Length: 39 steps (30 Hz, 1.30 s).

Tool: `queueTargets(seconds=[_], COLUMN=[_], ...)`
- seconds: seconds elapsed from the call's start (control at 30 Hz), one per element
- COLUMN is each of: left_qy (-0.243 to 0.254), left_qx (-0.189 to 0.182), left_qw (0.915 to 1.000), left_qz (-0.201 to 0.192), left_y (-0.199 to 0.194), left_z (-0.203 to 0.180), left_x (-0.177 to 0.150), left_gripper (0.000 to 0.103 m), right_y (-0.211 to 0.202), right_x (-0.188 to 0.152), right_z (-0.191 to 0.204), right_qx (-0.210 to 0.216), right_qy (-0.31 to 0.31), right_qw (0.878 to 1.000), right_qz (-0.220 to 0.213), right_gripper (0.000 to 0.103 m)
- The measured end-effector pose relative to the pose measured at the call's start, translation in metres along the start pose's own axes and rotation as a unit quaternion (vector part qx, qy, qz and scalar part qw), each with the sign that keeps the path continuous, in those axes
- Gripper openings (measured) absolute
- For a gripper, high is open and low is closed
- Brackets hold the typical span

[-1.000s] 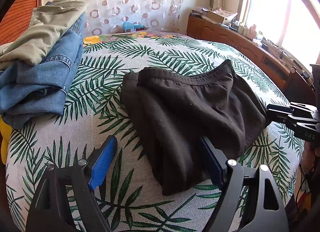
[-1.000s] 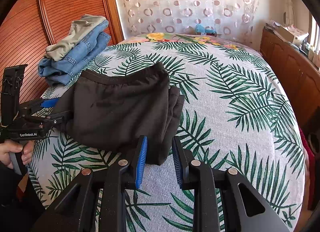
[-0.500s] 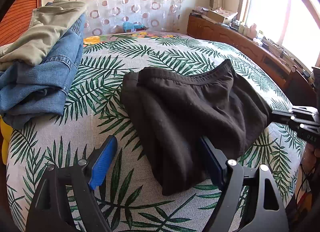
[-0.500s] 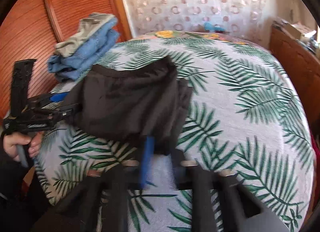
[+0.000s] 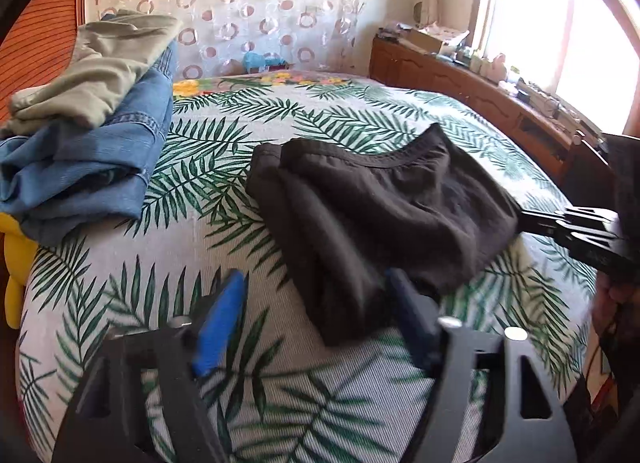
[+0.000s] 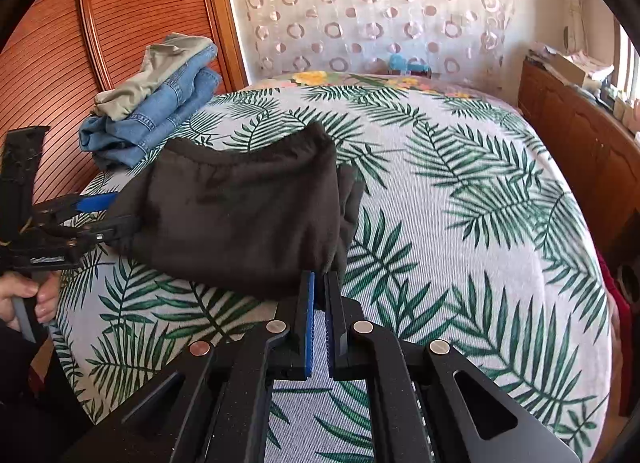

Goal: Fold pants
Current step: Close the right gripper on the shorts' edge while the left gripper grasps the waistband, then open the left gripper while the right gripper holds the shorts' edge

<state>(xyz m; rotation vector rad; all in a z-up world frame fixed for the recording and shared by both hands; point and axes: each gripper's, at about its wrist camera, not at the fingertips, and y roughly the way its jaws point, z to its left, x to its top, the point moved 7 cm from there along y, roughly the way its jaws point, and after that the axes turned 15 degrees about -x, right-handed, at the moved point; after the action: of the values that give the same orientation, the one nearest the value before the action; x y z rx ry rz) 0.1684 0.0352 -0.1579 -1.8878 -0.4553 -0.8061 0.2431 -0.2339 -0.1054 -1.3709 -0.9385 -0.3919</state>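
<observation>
- The black pants (image 5: 384, 215), already folded into a thick bundle, lay on the palm-leaf bedspread (image 6: 460, 223) near the bed's near edge, waistband toward the curtain (image 6: 380, 3).
- A stack of jeans (image 5: 88, 167) with a khaki garment (image 5: 96, 75) on top sat well apart from the pants, on the side toward the slatted wooden door (image 6: 72, 63).
- The right gripper (image 6: 319, 283) was pressed together on the near corner of the pants; a little dark cloth showed pinched between its blue pads.
- The left gripper (image 5: 316, 303) straddled the opposite near corner, its jaws having just been closing; cloth lay between them, but the left pad (image 5: 224, 311) stood off the fabric, so no grip was made.
- The step in hand looked like taking both near corners for another fold toward the waistband.
- To do it well, the left jaws should probably close on all the layers at that corner, not only the top one, matching the right side's bite.
- Both corners should then likely rise together and travel evenly, so the edge stays straight and the bundle does not skew or drag across the bedspread.
- A thin pinch on the right corner could slip; a deeper hold may be safer.
</observation>
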Motion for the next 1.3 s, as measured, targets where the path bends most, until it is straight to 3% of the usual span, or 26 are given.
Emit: queueTargets(seconds=[0.1,0.37,0.7,1.3], left_qy=[-0.001,0.005,0.017,0.021], left_qx=[-0.021,-0.031,-0.043,-0.044], left_qw=[0.9998,0.9995,0.9979,0.9988], left_qz=[0.004,-0.004,-0.044,-0.003], left_y=[-0.001,0.0,-0.044,-0.051], left_z=[-0.006,-0.013,-0.027,-0.037], left_x=[-0.004,-0.002,0.004,-0.035], left_gripper=[0.039,0.012,0.01,0.01], right_y=[0.001,-0.001,-0.039,-0.076], right_x=[0.0,0.001,-0.001,-0.04], right_z=[-0.002,-0.003,-0.002,0.001], right_qx=[0.007,0.007,0.024,0.039], right_qy=[0.005,0.005,-0.003,-0.016], right_qw=[1.0,1.0,0.999,0.999], right_qz=[0.001,-0.002,-0.027,-0.008], right_gripper=[0.004,0.004,0.004,0.004])
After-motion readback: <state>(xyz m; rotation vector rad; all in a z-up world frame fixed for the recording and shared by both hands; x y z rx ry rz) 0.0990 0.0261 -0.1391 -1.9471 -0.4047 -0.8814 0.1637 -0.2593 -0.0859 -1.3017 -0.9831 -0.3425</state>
